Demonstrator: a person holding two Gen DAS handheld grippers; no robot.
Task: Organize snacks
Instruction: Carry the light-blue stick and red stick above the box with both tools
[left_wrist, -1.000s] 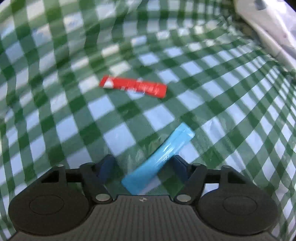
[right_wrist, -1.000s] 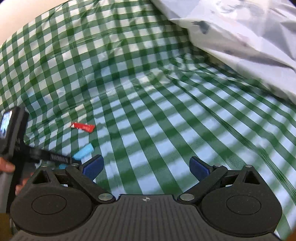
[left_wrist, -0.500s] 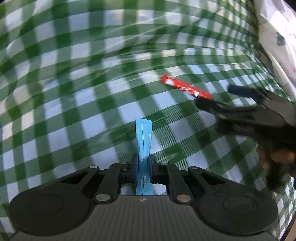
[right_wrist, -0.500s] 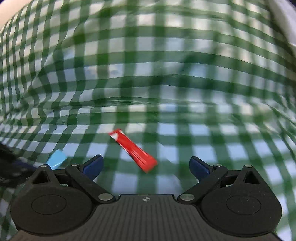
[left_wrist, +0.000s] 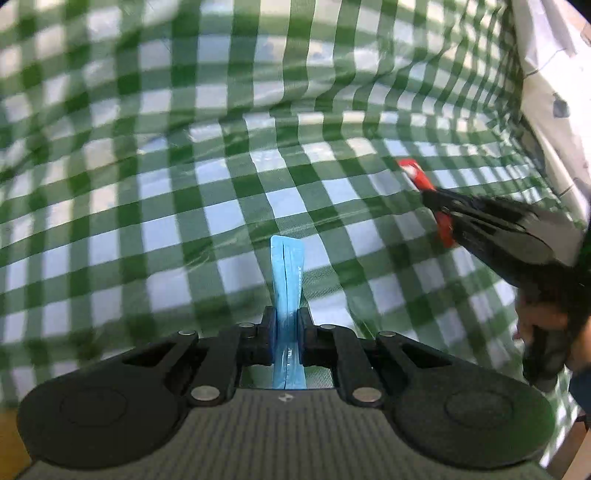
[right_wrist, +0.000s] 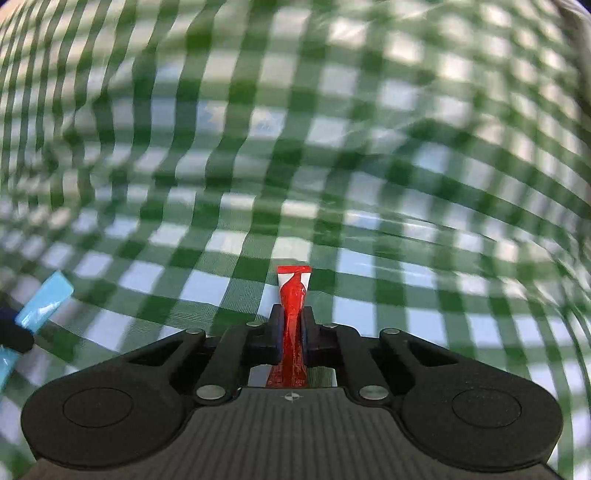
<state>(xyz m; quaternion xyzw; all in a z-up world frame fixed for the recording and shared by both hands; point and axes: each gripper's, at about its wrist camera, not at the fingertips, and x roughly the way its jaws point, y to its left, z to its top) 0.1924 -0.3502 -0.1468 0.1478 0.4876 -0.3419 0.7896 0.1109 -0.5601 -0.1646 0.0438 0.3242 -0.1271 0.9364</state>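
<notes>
My left gripper (left_wrist: 286, 319) is shut on a blue snack stick (left_wrist: 286, 273), which stands up between the pads above the checked cloth. My right gripper (right_wrist: 291, 319) is shut on a red snack stick (right_wrist: 293, 295) whose white-marked end points away from me. In the left wrist view the right gripper (left_wrist: 430, 195) shows at the right with the red stick (left_wrist: 415, 173) pinched in it. At the left edge of the right wrist view the blue stick (right_wrist: 44, 302) appears again, held by a dark finger.
A green and white checked cloth (left_wrist: 184, 184) covers the whole surface, wrinkled in places. A white patterned sheet (left_wrist: 554, 74) lies along the right edge. A person's hand (left_wrist: 543, 321) grips the right tool's handle.
The right gripper closed on the red stick, which lay loose between its open jaws half a second ago. The left gripper, shut on the blue stick, lifted it off the cloth and shifted sideways.
</notes>
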